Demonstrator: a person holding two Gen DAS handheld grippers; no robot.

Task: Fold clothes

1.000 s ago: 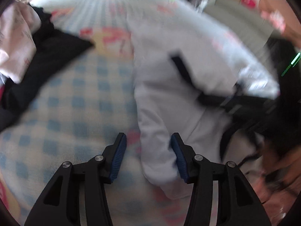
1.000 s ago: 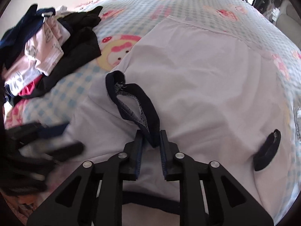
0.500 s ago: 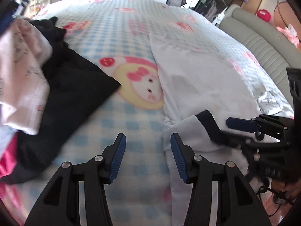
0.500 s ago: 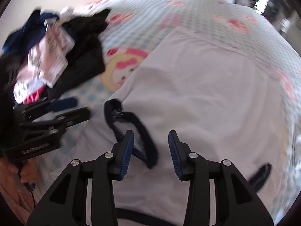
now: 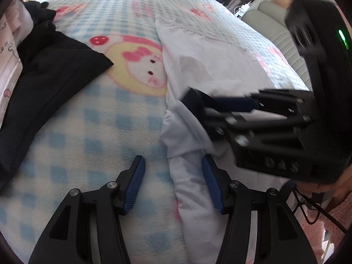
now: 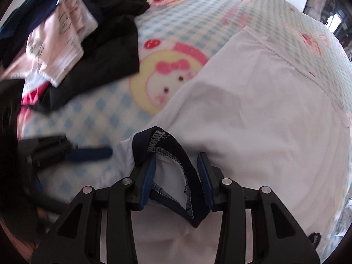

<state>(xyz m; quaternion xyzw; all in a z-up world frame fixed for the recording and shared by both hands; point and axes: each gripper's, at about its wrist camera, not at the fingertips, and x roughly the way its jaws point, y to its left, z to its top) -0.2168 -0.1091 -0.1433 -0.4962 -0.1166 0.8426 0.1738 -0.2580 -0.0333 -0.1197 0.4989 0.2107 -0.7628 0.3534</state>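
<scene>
A white shirt with navy trim lies spread on a blue-checked cartoon blanket. My right gripper is open, and the shirt's navy-edged cuff stands up between its fingers. My left gripper is also open, low over the blanket, with the edge of a white sleeve between its fingers, close to the right one. In the left wrist view the right gripper shows blurred, reaching in from the right onto the shirt. The left gripper's blue pad shows at the left of the right wrist view.
A pile of other clothes sits at the left of the bed: a black garment with a pink-and-white printed one on top. A grey sofa stands past the bed's far right side.
The right gripper, shut on the navy trim a second ago, has let go and now stands open around the cuff. The two grippers have come closer together by the sleeve.
</scene>
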